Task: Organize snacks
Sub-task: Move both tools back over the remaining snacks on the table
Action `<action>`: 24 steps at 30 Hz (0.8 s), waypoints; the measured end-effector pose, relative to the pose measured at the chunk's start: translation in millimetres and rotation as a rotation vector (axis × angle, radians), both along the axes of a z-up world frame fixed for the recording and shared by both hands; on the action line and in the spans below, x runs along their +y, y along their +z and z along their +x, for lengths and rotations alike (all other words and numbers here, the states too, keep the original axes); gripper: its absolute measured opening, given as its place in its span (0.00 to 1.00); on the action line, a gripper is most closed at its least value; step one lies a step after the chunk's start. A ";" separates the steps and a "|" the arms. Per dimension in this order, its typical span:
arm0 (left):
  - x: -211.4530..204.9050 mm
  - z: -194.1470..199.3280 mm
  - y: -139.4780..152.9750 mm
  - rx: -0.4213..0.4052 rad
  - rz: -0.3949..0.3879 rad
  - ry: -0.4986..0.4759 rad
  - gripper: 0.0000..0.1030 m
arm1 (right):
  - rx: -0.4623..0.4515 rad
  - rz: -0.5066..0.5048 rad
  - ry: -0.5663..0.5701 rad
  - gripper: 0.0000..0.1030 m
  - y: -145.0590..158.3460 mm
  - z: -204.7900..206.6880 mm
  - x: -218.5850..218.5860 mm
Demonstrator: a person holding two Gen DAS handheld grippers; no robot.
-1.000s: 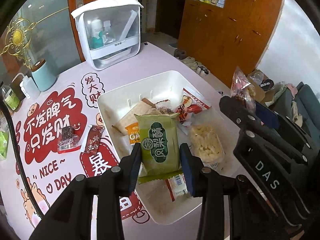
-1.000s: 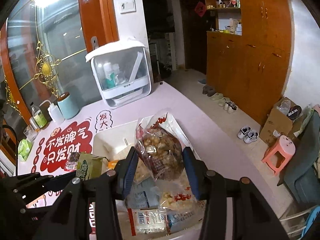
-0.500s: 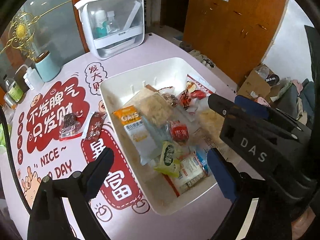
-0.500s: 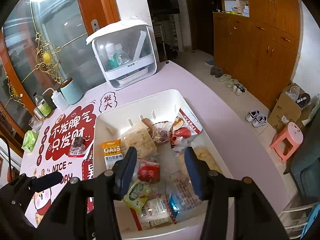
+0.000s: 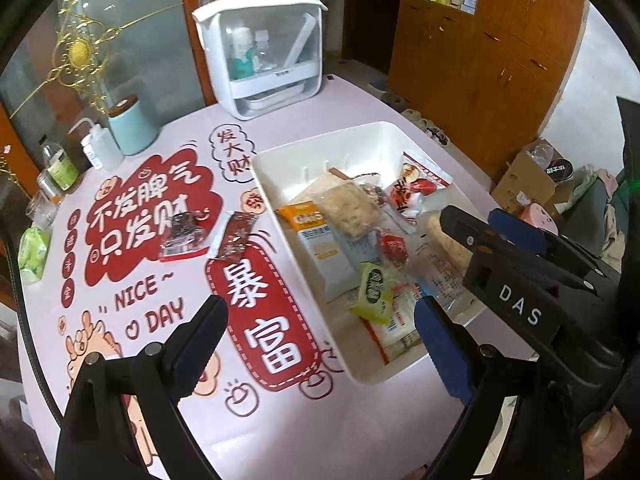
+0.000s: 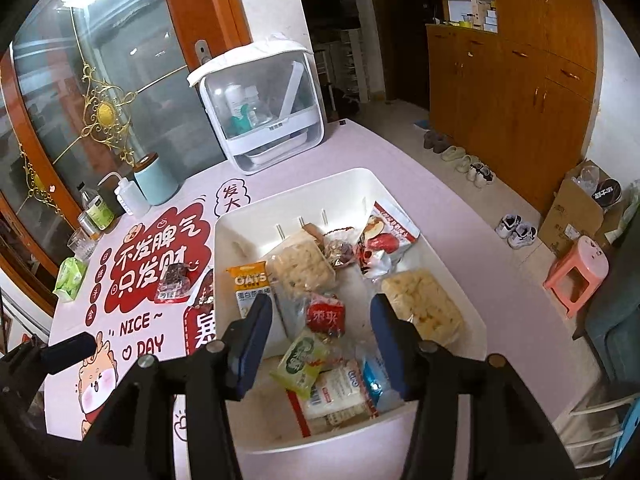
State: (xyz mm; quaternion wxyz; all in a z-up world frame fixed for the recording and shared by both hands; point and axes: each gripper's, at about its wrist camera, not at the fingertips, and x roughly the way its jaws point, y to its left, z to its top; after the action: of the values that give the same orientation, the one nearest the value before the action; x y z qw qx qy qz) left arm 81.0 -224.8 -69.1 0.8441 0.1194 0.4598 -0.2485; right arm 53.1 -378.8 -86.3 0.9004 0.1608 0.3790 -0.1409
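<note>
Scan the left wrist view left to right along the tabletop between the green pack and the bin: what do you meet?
green pack → dark snack packet → red snack packet → white bin → orange oats packet

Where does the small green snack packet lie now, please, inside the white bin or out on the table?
Inside: the green snack packet rests on other packets within the white bin.

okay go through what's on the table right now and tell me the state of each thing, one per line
Left gripper: open, empty.
Right gripper: open, empty, over the bin.
White bin: uncovered, holding many snack packs.
Green snack pack: lying in the bin.
Two dark red packs: lying outside the bin.
Clear-front box: shut.
</note>
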 end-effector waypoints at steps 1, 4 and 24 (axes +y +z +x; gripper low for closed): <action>4.3 -0.9 1.5 -0.001 -0.001 0.004 0.91 | 0.000 0.001 0.001 0.50 0.1 -0.4 1.1; 18.0 -2.2 4.3 -0.004 -0.002 0.021 0.91 | 0.002 -0.003 0.007 0.50 -0.3 0.1 9.0; 172.1 39.1 -25.6 0.023 0.118 0.254 0.91 | 0.054 0.020 0.152 0.50 -15.5 52.2 106.4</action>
State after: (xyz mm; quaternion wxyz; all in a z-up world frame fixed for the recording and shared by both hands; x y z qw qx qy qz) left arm 120.0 -52.7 -94.7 0.8550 0.1071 0.4945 -0.1136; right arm 105.3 -272.4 -101.8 0.8962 0.1367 0.4158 -0.0729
